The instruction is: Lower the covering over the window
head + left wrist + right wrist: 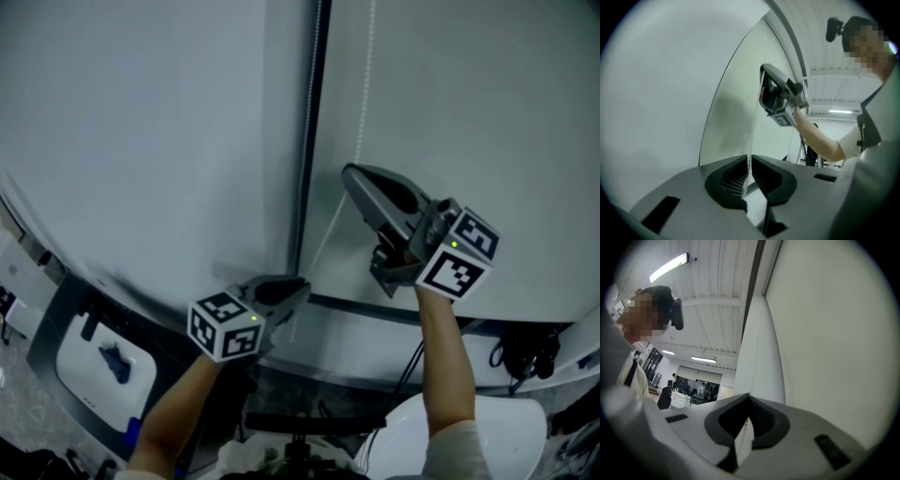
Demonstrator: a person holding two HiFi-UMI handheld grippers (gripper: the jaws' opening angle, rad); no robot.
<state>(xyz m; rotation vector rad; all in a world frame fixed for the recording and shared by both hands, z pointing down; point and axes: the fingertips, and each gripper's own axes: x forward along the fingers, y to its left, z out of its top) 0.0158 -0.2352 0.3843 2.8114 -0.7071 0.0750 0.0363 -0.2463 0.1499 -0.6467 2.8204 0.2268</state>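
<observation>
Hand-over-hand pull going on at roller blind [141, 141]. Bead cord [367, 84] hanging just right of dark window post [309, 141]. Right gripper [351, 173], raised right of post, clamping cord between closed jaws. Left gripper [299, 287], at post's foot, pinching same cord lower down. Next move is probably calling for a steady downward draw, one claw letting go to regrip higher.

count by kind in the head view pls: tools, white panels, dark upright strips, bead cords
tools: 2, left tool and right tool, both shut on the bead cord
white panels: 2
dark upright strip: 1
bead cord: 1
total: 6
</observation>
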